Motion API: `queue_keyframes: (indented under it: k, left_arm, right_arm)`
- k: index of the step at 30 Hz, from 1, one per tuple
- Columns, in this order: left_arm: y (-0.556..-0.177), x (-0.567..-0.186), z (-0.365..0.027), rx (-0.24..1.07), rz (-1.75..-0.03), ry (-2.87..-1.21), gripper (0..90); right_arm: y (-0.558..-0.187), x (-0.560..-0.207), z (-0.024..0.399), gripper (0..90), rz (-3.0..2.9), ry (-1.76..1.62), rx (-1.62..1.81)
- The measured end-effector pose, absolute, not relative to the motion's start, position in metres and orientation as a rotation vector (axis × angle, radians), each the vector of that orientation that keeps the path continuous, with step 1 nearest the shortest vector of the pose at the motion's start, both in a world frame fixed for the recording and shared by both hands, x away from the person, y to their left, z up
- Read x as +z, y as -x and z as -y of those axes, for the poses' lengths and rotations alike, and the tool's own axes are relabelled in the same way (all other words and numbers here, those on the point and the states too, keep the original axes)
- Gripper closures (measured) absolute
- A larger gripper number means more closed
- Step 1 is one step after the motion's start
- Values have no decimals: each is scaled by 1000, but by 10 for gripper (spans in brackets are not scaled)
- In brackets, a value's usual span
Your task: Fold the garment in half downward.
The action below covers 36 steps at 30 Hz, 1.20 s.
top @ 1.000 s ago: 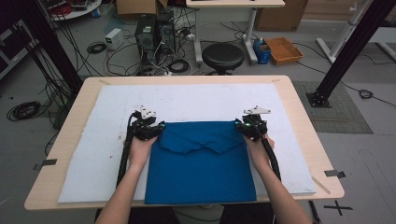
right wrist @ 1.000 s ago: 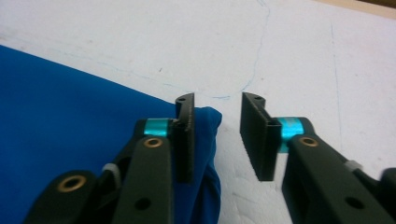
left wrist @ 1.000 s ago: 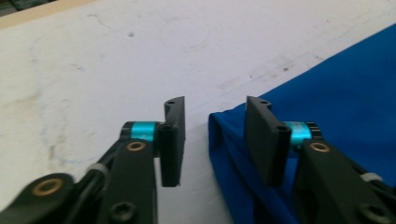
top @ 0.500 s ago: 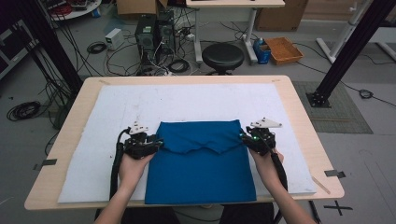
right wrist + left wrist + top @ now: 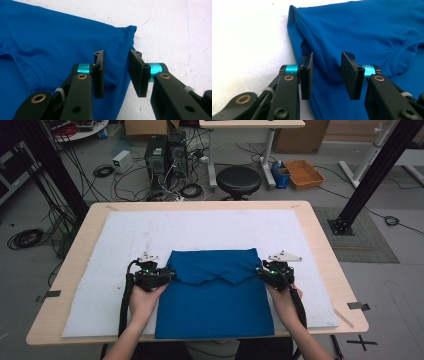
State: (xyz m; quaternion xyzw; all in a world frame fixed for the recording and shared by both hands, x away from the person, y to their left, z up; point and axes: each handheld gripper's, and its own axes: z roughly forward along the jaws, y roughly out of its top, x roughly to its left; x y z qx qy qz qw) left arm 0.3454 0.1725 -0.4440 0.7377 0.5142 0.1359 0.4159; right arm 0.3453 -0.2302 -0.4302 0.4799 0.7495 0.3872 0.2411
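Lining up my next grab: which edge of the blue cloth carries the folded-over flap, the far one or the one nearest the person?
The far edge of the blue cloth: a doubled flap lies across it between the two grippers, while the near edge lies flat, single-layered.

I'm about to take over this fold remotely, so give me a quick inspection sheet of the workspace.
Surface: wooden table under a white mat.
Job's things: blue shirt, flat, top edge folded down.
Clutter: nothing seen on the mat.
Tongs: left tongs and right tongs each straddle a side fold of the shirt, pads not pressing; the left have just been closing.
Cables: black, trailing along both forearms.
Surroundings: stool, computers, floor cables, orange tray.
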Motion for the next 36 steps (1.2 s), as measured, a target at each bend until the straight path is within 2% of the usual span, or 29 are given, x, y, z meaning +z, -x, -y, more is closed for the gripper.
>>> queue_keyframes:
  k: [4, 9, 13, 25, 27, 29, 31, 33, 36]
  left_arm:
    - [-346, -445, -166, 363, -1286, -1893, 656]
    - [-343, -443, -162, 416, -1256, -1916, 820]
    - [-342, -441, -162, 435, -1232, -1916, 876]
    - [-341, -440, -163, 426, -1212, -1904, 885]
    - [-343, -441, -164, 404, -1236, -1895, 776]
    - [-344, -443, -163, 394, -1234, -1903, 758]
    - [-343, -443, -161, 386, -1219, -1916, 783]
    - [-344, -443, -161, 388, -1205, -1934, 867]
    - [-344, -442, -163, 378, -1208, -1918, 884]
  right_arm:
    - [-344, -431, 228, 665, -2052, -1307, 1049]
    - [-342, -433, 227, 686, -2060, -1297, 1042]
    - [-341, -432, 229, 700, -2060, -1298, 1063]
    - [-348, -440, 229, 708, -2091, -1365, 1058]
    - [-351, -442, 228, 718, -2102, -1370, 1030]
    - [-352, -445, 226, 800, -2123, -1372, 1008]
    - [-351, -446, 224, 880, -2132, -1347, 999]
    - [-351, -445, 223, 896, -2141, -1330, 989]
    - [-349, -443, 223, 898, -2140, -1317, 999]
